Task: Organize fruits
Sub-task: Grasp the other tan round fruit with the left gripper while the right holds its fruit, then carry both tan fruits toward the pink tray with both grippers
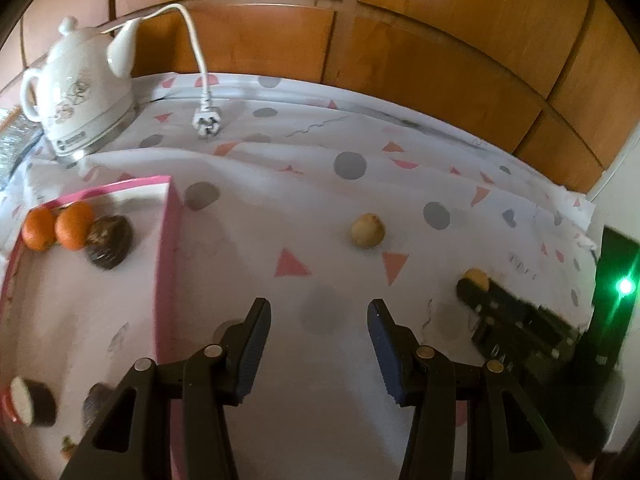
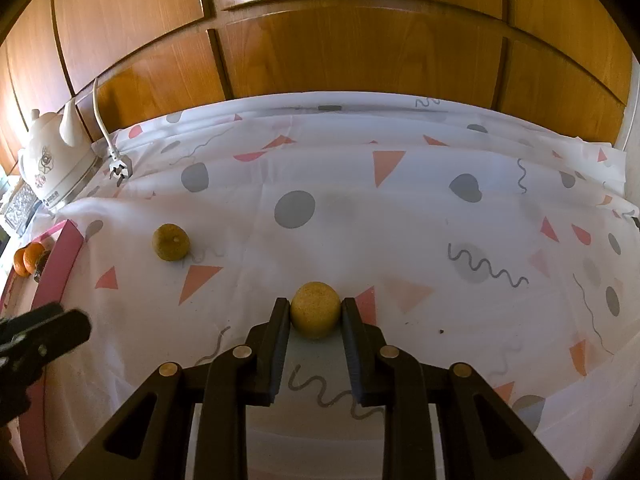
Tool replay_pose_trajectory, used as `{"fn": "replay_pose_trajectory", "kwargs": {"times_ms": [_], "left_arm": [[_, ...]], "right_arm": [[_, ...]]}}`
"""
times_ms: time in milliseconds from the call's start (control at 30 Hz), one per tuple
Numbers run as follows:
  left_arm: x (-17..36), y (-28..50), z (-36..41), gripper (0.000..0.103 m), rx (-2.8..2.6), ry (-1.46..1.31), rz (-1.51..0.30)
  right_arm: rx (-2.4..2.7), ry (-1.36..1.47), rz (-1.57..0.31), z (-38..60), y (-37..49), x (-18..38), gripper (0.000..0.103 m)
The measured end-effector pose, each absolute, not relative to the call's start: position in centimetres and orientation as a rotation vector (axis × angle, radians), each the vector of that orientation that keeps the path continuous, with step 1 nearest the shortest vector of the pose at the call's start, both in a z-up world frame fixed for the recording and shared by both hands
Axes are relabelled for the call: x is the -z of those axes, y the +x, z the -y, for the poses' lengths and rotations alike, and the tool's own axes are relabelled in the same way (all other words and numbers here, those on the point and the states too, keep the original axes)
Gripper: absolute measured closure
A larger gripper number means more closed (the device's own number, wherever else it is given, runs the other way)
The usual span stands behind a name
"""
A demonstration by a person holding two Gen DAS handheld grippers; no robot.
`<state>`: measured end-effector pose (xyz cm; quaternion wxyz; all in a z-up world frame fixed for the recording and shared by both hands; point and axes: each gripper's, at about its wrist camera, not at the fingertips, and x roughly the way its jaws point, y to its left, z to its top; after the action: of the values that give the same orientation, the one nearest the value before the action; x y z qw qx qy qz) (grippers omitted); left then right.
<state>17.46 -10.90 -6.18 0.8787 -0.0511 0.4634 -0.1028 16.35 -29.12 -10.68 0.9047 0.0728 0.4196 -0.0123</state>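
You are working over a white tablecloth (image 2: 360, 216) patterned with grey dots and pink triangles, backed by wooden cabinet doors (image 2: 340, 48). Your right gripper (image 2: 315, 314) is pinching a yellow fruit (image 2: 315, 314) between its fingers; a second yellow fruit (image 2: 171, 241) is lying nearby. Your left gripper (image 1: 319, 314) is hanging wide open and empty beside the pink tray (image 1: 170, 216) holding two oranges (image 1: 56, 227). A white kettle (image 1: 76, 92) is standing at the back.

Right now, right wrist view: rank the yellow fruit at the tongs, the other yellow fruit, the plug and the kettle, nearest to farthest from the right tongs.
1. Yellow fruit: between the fingers of the right tongs, touching both.
2. Other yellow fruit: on the cloth, ahead and left.
3. Plug: far left, near the cloth's back edge.
4. Kettle: far left corner, just beyond the plug.
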Motion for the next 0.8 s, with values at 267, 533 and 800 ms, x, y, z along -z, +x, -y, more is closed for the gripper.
{"fn": "replay_pose_trajectory", "kwargs": {"times_ms": [267,533,800], "left_arm": [[5.9,20.0,13.3,0.053,0.258,-0.065,-0.934],[7.1,22.8,15.3,0.054,0.266,-0.019,-0.944],[8.2,24.0,15.7,0.077,0.287,-0.027,-0.949]], "right_arm": [[0.016,0.148,-0.871,29.0,16.4,10.8,0.077],[0.000,0.175,-0.864,29.6,16.4,10.9,0.077],[0.009,0.156,-0.861,29.2,16.4,10.9,0.077]]}}
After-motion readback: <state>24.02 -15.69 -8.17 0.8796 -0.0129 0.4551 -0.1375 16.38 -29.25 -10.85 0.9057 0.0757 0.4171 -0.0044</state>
